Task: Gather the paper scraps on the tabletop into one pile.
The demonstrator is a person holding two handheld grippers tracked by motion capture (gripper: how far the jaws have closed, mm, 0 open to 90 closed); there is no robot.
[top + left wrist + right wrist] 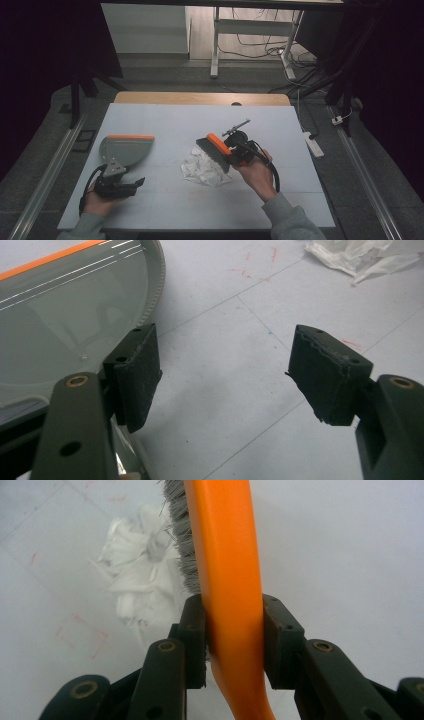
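Your left tool (225, 375) stood with jaws wide apart over the worktop (240, 315), its left jaw over the grey dustpan (65, 320); crumpled white paper (360, 255) lay beyond.

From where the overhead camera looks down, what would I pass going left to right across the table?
Left gripper beside the grey dustpan → crumpled white paper → orange brush, clamped in the right gripper → the person's right hand.
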